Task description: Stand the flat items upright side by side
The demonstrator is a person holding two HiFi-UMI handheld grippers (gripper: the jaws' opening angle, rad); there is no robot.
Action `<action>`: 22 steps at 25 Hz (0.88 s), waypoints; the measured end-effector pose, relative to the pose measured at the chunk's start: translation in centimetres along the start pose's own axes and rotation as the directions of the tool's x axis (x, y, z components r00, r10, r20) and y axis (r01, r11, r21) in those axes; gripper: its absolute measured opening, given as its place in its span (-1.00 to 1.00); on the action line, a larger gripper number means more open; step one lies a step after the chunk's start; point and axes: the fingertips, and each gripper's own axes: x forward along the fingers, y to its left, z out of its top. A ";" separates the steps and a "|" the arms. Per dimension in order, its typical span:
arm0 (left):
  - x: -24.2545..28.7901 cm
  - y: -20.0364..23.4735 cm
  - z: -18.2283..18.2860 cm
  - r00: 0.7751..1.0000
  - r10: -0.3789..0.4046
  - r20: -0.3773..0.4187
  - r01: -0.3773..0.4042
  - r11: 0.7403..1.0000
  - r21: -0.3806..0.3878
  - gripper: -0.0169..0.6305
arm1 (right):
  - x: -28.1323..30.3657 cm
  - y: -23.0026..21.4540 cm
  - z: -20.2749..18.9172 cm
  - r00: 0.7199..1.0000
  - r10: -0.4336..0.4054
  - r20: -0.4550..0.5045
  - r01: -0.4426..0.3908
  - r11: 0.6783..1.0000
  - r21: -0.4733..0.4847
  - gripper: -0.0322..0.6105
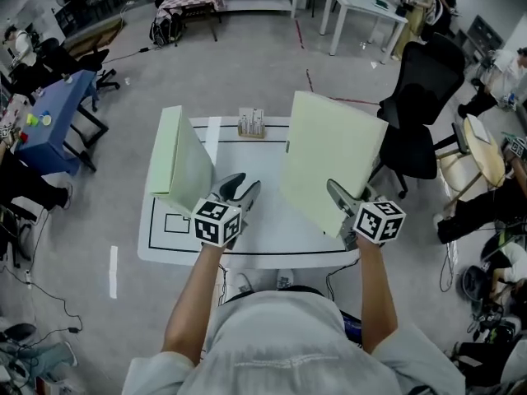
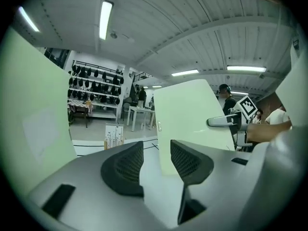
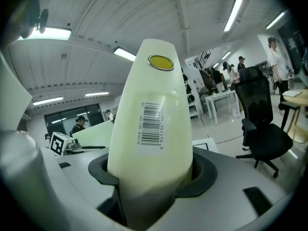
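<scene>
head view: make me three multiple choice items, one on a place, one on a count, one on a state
1. Where on the table is the stand?
A. near edge
B. far edge
C. left edge

2. How many pale green folders show?
A. one
B. two
C. four

3. The right gripper is:
A. open and empty
B. shut on a folder
C. out of every view

Answers:
1 B: the stand sits at the far edge, between the two folders.
2 B: there is a left folder and a right folder, and no others.
3 B: the right gripper view shows the fingers pressed on the right folder.
</scene>
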 end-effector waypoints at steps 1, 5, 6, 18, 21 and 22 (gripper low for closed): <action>-0.4 0.1 0.6 1.000 0.012 0.013 -0.012 1.000 0.000 -0.36 | 0.1 0.1 0.6 1.000 -0.010 0.018 0.010 1.000 -0.023 0.06; -2.4 -0.1 3.0 0.997 0.049 0.065 -0.050 0.999 0.008 -0.36 | 0.6 0.7 2.0 0.999 -0.033 0.038 0.037 0.993 -0.112 0.05; -2.9 -0.2 3.6 0.995 0.061 0.078 -0.063 0.998 0.014 -0.36 | 0.6 0.8 2.2 0.999 -0.035 0.040 0.040 0.991 -0.128 0.05; -11.0 -1.0 8.3 0.944 0.253 0.210 -0.273 0.959 0.073 -0.36 | 2.6 3.9 2.0 0.994 0.105 -0.012 -0.106 0.980 -0.170 0.05; -14.0 0.0 9.8 0.935 0.264 0.237 -0.295 0.950 0.105 -0.36 | 3.9 6.5 1.4 0.990 0.140 -0.033 -0.143 0.976 -0.162 0.05; -14.9 0.4 10.2 0.932 0.267 0.246 -0.301 0.947 0.110 -0.36 | 4.2 7.3 1.0 0.989 0.145 -0.038 -0.150 0.975 -0.164 0.05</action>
